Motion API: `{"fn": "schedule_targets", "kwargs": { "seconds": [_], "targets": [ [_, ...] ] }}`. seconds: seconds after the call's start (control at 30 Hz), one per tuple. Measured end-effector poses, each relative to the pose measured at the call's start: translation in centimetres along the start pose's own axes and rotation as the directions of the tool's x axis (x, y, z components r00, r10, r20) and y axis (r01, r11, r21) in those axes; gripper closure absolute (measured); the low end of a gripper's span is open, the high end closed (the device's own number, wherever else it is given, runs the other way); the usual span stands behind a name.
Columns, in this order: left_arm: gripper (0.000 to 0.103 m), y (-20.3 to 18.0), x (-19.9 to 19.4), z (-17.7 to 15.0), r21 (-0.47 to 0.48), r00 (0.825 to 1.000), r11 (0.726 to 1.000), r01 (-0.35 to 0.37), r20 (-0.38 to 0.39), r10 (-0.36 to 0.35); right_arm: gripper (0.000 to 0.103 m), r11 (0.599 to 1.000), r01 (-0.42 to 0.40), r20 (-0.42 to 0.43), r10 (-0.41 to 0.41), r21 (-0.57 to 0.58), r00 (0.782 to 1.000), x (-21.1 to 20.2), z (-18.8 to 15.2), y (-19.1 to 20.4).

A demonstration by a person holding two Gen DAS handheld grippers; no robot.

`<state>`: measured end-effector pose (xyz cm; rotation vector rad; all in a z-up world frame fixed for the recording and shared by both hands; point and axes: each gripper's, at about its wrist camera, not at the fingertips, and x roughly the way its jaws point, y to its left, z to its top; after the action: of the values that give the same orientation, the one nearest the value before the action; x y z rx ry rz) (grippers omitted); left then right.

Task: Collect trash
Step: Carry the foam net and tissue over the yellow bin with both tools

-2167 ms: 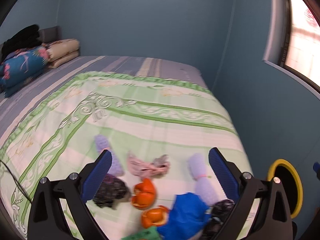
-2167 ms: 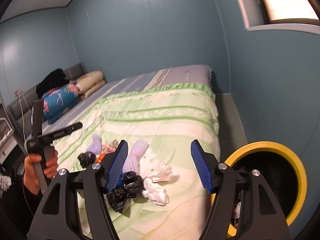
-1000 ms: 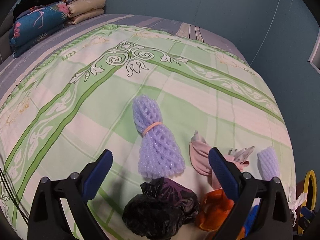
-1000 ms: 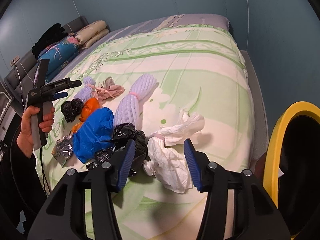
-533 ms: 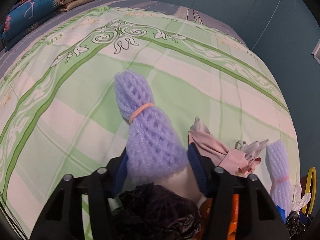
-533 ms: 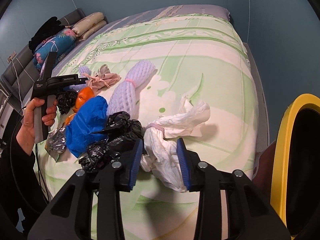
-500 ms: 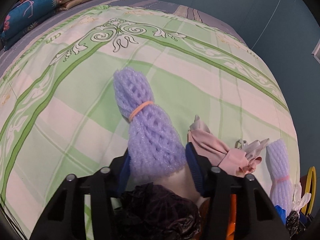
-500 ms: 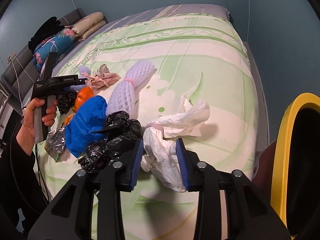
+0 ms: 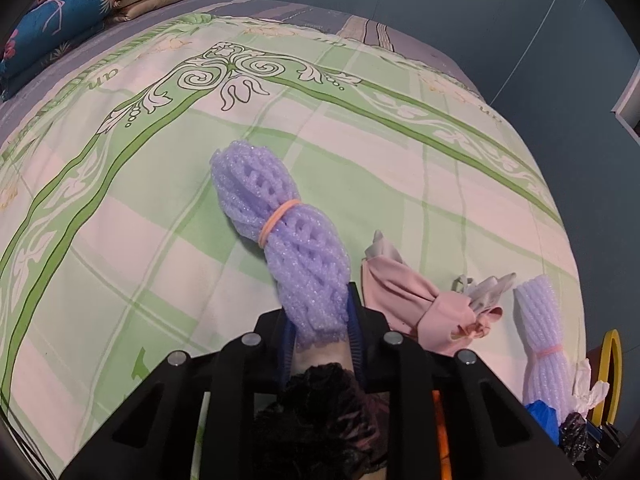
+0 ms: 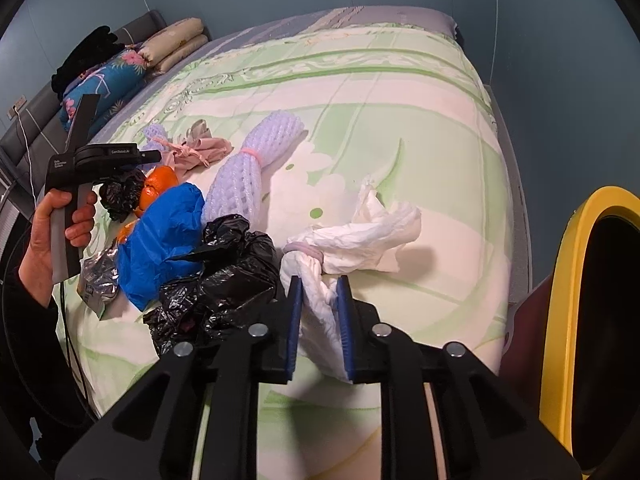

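on the bed [image 10: 420,128], the tissue bundle [image 10: 352,236] lies right of the plastic bag [image 10: 224,272]; the foam net roll [image 10: 256,168] lies behind that bag, the bin [image 10: 576,320] right of the bed.

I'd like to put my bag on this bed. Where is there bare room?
The bedspread is bare from the white tissue bundle and foam nets up to the pillows. The near corner is crowded: black bag, blue bag, orange peel, pink cloth.
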<state>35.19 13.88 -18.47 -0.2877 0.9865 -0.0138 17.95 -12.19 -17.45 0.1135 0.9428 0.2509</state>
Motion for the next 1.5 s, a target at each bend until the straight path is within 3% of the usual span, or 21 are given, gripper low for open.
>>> {"fn": "schedule_targets", "kwargs": {
  "seconds": [0.4,0.63,0.83,1.0,1.17,1.5],
  "targets": [
    [0.081,-0.5,-5.9,-0.9,0.014,0.989,0.998,0.064,0.132,-0.066,0.091,1.0,0.0,0.202,0.001,-0.003,0.979,-4.7,-0.7,-0.7],
    [0.081,-3.7,-10.3,-2.3,0.111,0.967,0.989,0.096,0.224,-0.119,0.091,0.999,-0.027,0.266,0.021,0.02,0.964,-6.9,-0.5,-1.3],
    [0.081,-7.1,-14.4,-3.7,0.192,0.939,0.976,0.103,0.306,-0.159,0.091,0.999,-0.036,0.323,0.022,0.038,0.946,-9.4,0.0,-1.3],
    [0.081,-9.1,-16.6,-5.0,0.23,0.93,0.965,0.123,0.313,-0.193,0.091,0.997,-0.048,0.355,0.022,0.063,0.935,-11.9,0.1,-1.4],
    [0.081,-11.1,-19.3,-6.3,0.273,0.91,0.95,0.153,0.336,-0.243,0.091,0.998,-0.025,0.424,0.0,0.054,0.906,-15.9,-0.1,-1.3],
    [0.081,-17.3,-22.4,-9.6,0.396,0.878,0.89,0.227,0.311,-0.363,0.091,0.995,0.008,0.516,-0.059,0.101,0.855,-21.8,-1.5,-2.6]
  ]
}}
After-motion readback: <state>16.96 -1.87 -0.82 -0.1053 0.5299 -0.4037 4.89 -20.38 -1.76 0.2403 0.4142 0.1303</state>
